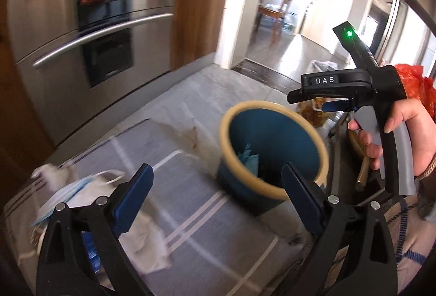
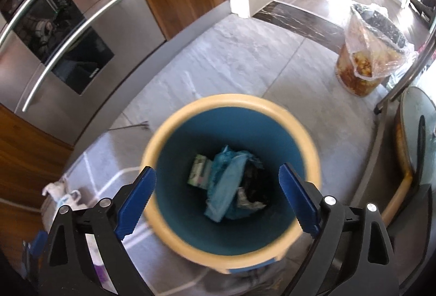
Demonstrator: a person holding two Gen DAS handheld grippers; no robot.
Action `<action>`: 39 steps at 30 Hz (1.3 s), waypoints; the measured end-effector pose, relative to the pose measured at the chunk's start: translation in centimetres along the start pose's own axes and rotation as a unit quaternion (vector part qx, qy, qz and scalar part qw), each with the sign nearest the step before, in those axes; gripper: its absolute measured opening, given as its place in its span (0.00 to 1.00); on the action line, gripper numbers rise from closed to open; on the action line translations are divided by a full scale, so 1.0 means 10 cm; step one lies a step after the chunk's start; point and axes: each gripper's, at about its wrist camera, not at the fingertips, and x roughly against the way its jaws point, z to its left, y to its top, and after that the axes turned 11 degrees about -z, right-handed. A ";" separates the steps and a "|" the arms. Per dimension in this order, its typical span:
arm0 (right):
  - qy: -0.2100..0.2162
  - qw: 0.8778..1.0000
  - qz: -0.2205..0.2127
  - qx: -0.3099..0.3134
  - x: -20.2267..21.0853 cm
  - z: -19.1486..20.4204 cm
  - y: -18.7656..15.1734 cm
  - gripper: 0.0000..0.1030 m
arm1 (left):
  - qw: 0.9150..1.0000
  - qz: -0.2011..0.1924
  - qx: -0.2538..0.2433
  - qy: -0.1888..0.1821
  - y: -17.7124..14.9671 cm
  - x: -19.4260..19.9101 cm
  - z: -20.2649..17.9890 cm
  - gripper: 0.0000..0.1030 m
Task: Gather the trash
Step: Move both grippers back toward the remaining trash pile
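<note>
A blue bin with a cream rim (image 1: 231, 116) stands on a grey striped rug (image 1: 196, 203). My left gripper (image 1: 218, 176) hangs open over the rug just in front of the bin, with nothing between its blue pads. A blue face mask (image 1: 68, 187) and a crumpled white tissue (image 1: 148, 237) lie on the rug to its left. My right gripper (image 2: 218, 173) is open directly above the bin's rim (image 2: 231, 102), looking down inside. In the bin lie a pale blue mask (image 2: 226, 184), a small green-and-white carton (image 2: 199, 170) and a dark wrapper (image 2: 254, 187). A hand (image 1: 403, 129) holds the right gripper's handle.
A stainless oven (image 1: 81, 37) and wooden cabinets line the left. A bag-lined bin of food scraps (image 2: 365, 56) stands on the tiled floor to the right. An orange plastic bag (image 1: 417, 83) is at the right edge. A metal leg (image 2: 381, 138) rises nearby.
</note>
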 end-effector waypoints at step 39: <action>0.166 0.917 0.013 0.361 -0.14 2.65 -1.74 0.82 | 0.973 0.011 0.115 0.201 -0.20 0.93 2.07 0.95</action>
